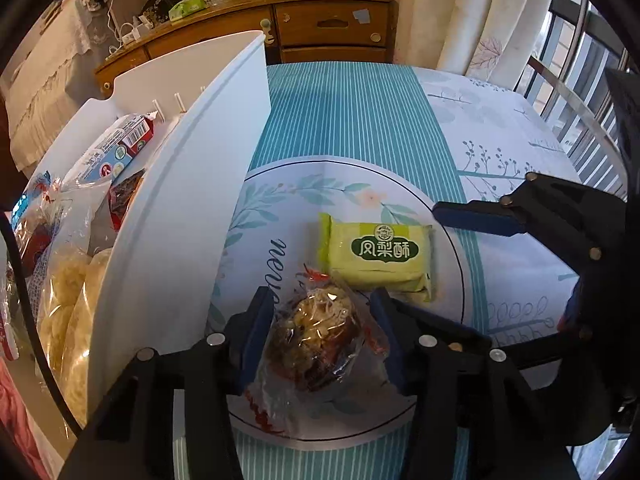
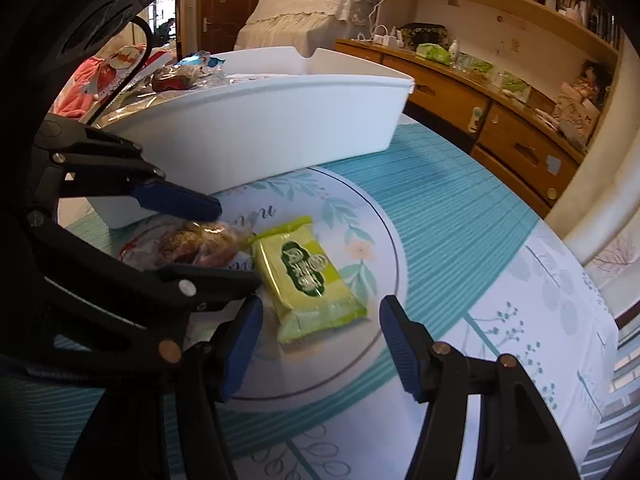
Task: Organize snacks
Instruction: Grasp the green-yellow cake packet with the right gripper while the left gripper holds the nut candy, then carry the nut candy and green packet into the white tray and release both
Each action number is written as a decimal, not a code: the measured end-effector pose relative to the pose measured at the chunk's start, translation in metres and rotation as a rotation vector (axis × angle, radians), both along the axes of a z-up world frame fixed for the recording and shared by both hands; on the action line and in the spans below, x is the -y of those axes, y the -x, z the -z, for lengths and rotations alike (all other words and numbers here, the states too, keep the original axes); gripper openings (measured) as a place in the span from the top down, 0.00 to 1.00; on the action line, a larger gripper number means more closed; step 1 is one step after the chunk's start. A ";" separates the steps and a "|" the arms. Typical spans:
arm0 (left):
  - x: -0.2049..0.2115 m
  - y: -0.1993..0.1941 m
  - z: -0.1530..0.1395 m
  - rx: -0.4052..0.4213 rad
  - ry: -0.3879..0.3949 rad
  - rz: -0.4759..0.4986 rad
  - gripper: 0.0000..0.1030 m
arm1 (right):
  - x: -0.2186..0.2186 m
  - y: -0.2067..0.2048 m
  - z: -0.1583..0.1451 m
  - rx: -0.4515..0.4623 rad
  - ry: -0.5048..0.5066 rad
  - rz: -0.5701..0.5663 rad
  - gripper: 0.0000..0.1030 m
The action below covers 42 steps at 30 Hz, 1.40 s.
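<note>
The white bin [image 1: 168, 216] stands just to the left of the left hand-held gripper [image 1: 316, 340], and it is already piled with bags of snacks, so a new one dropped on the heap could slide off or spill over the wall. Its tall wall also rises right beside that hand-held gripper, and I think a lift that stays low could bump into it. The left hand-held gripper has its blue pads on both sides of the clear bag [image 1: 320, 344] of brown snack, and they look pressed on the crinkly wrap. That wrap is thin and slippery, so the bag may slip out, or the snack inside may get crushed if the squeeze is too hard. Just ahead of it lies the green pack [image 2: 308, 280] on the round mat [image 2: 384, 216] on the desk, almost touching the clear bag, so it could get nudged when the bag goes up. The right hand-held gripper [image 2: 320, 344] hangs over the near end of the green pack with its pads wide apart, holding nothing. The two hand-held grippers are very near each other and could knock together. Farther off stand a wooden cabinet [image 2: 500, 120] and curtains [image 1: 468, 12], out of the way.
</note>
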<state>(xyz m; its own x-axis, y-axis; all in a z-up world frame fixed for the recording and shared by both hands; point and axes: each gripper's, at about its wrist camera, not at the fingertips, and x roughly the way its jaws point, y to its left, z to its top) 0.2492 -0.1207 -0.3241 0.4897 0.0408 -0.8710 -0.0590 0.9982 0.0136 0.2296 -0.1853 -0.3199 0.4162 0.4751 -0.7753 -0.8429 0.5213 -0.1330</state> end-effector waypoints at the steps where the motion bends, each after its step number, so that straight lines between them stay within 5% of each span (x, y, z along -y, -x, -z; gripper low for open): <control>1: -0.001 0.001 -0.001 0.001 0.001 -0.004 0.56 | -0.001 0.000 0.001 -0.002 -0.002 0.002 0.40; 6: -0.005 0.004 -0.006 -0.007 0.034 0.000 0.57 | -0.007 -0.004 0.002 -0.018 0.002 0.018 0.40; 15: 0.000 0.023 -0.027 -0.015 0.076 0.019 0.58 | -0.014 -0.005 0.000 -0.068 0.022 0.050 0.56; 27: -0.004 0.065 -0.068 -0.049 0.104 0.039 0.58 | 0.013 0.017 -0.013 -0.245 0.049 0.290 0.58; 42: -0.051 0.103 -0.120 -0.072 0.104 0.082 0.58 | 0.019 0.057 -0.071 -0.397 -0.201 0.492 0.58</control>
